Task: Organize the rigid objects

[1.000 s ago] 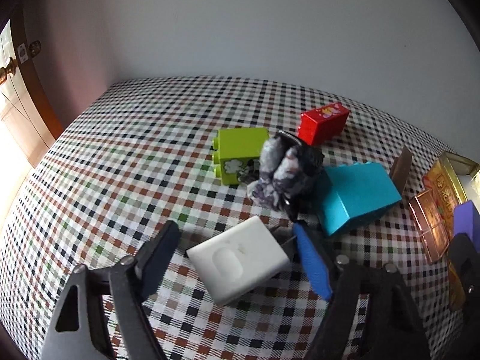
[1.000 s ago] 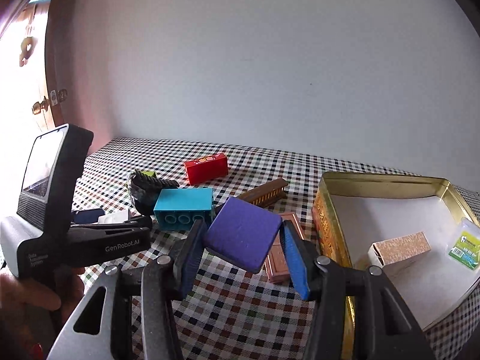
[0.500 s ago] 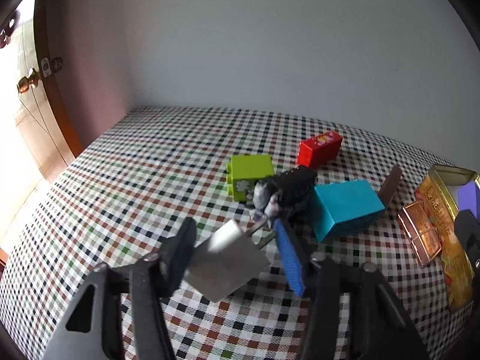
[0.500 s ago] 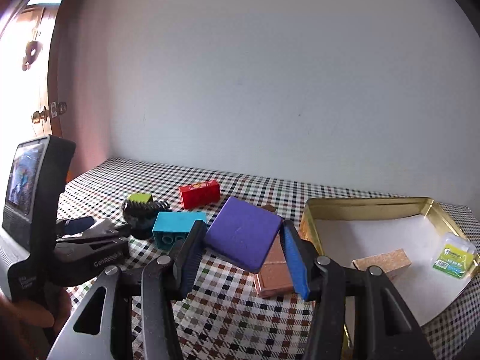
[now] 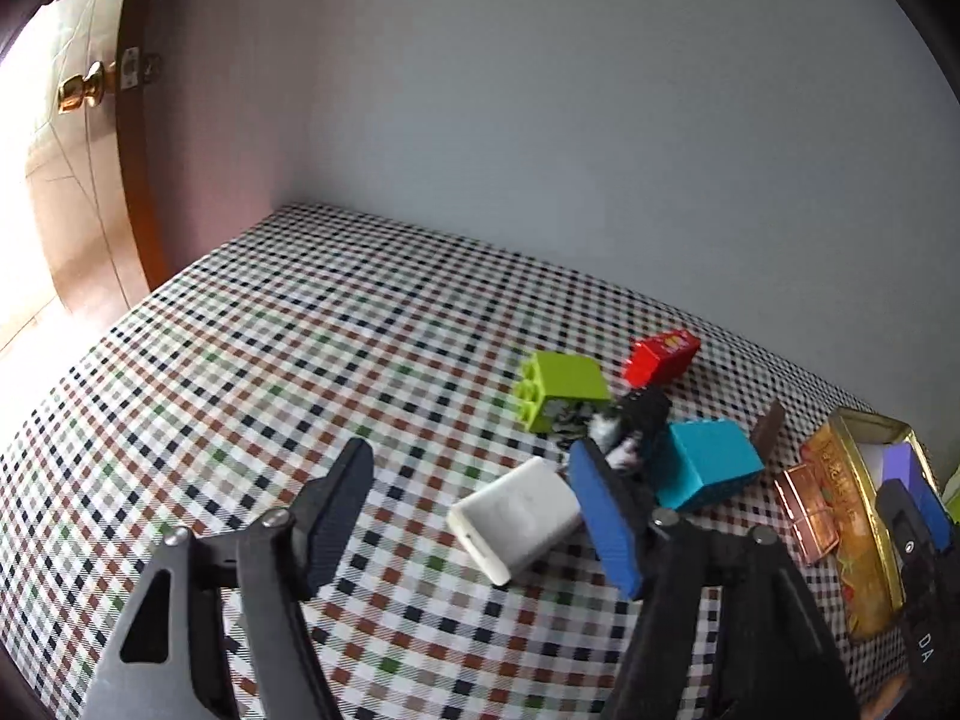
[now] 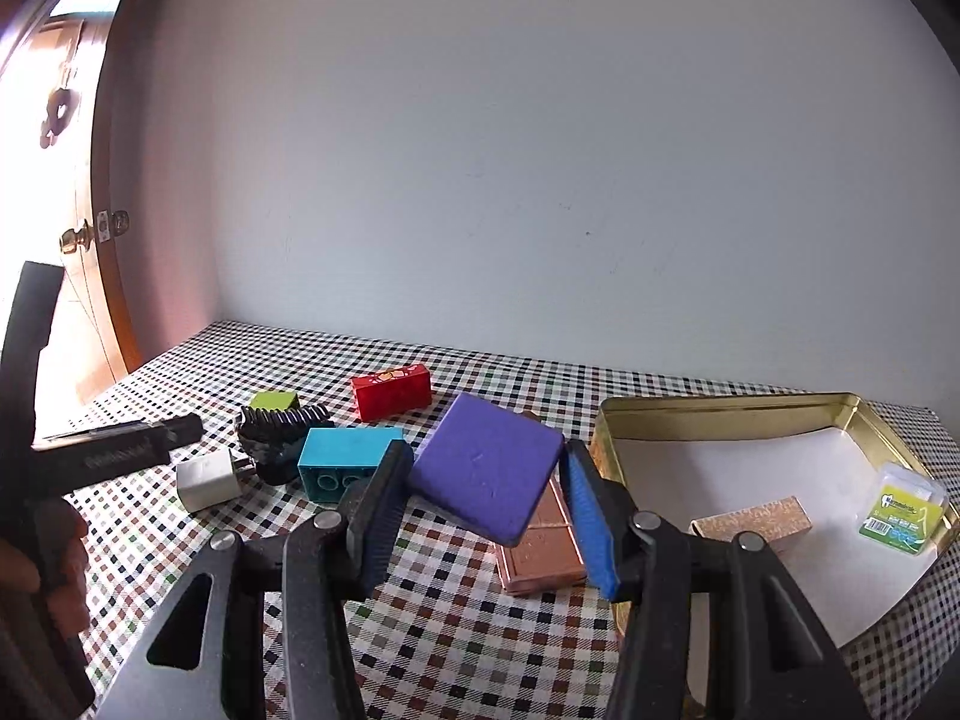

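The right gripper (image 6: pixel 480 501) is clenched on the purple square pad (image 6: pixel 489 465), held tilted above the tablecloth just left of the gold tin (image 6: pixel 729 405). Inside the tin at four o'clock from the pad lie a glittery little box (image 6: pixel 753 519) and a green floss packet (image 6: pixel 900 510), so two pieces are home already.

Over on the other side, the left gripper (image 5: pixel 474 510) has just been opening its jaws and stands released; the white charger plug (image 5: pixel 516 516) lies on the check cloth (image 5: pixel 300 360) between the fingers, hard against the blue pad, not gripped.

Plenty left on the cloth: the teal brick (image 5: pixel 708 468) at two o'clock from the plug, the lime brick (image 5: pixel 561 387) at twelve, the red brick (image 5: pixel 660 357) beyond it, a dark ridged lump (image 6: pixel 282 429) among them, and the copper case (image 6: pixel 540 552) beside the tin. I'd call it well under halfway, with the purple pad looking next in.
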{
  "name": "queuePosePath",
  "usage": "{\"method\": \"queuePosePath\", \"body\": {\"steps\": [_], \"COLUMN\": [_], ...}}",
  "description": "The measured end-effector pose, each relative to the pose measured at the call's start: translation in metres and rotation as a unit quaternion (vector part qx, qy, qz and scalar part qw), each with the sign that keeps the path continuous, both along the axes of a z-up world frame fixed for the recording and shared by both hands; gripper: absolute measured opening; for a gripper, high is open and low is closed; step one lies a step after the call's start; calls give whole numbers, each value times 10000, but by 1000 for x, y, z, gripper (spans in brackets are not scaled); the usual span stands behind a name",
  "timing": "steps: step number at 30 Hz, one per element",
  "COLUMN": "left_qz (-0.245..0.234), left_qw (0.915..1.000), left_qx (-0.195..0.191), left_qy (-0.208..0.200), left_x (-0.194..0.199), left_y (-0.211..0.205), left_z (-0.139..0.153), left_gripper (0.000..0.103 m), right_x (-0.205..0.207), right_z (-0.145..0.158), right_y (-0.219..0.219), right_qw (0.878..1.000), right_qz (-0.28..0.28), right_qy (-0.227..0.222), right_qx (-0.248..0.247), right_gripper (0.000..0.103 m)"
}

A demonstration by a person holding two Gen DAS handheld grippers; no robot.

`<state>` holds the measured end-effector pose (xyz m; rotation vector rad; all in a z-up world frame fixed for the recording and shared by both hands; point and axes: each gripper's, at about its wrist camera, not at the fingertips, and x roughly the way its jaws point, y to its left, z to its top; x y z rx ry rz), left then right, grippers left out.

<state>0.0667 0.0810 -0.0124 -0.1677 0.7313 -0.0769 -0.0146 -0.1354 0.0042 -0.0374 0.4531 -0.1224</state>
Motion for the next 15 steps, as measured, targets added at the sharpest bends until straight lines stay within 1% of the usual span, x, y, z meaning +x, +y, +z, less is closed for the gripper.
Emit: {"method": "queuePosePath", "body": {"steps": [2, 3, 5, 6, 8, 10, 12, 13, 15], "left_qz": [-68, -143, -312, -413, -583, -596, -592, -585, -742], "left_qw": [9998, 9997, 9989, 9978, 9951, 9927, 9901, 9896, 9894], "left_qx": [-101, -53, 229, 448, 760, 1018, 1192, 1191, 966], "left_qy": [134, 200, 268, 269, 240, 252, 434, 554, 797], "left_x": [1, 3, 4, 8, 8, 13, 22, 24, 27], "left_y": [0, -5, -22, -32, -45, -51, -51, -49, -45], "left_z": [-3, -4, -7, -11, -12, -14, -18, -21, -27], "left_gripper": [70, 71, 74, 74, 74, 77, 78, 77, 60], "right_x": [1, 2, 2, 2, 2, 2, 3, 3, 3], "right_z": [-1, -1, 0, 1, 1, 2, 2, 1, 1], "right_y": [0, -1, -3, -5, -6, -8, -8, -8, -9], "right_qw": [10000, 10000, 10000, 9999, 9999, 9998, 9998, 9998, 9997], "right_qz": [-9, -10, -20, -28, -46, -53, -56, -53, -37], "right_qy": [34, 52, 53, 39, 26, 29, 55, 73, 92], "right_qx": [7, 33, 82, 117, 146, 187, 192, 202, 233], "right_gripper": [54, 54, 54, 54, 54, 54, 54, 54, 54]}}
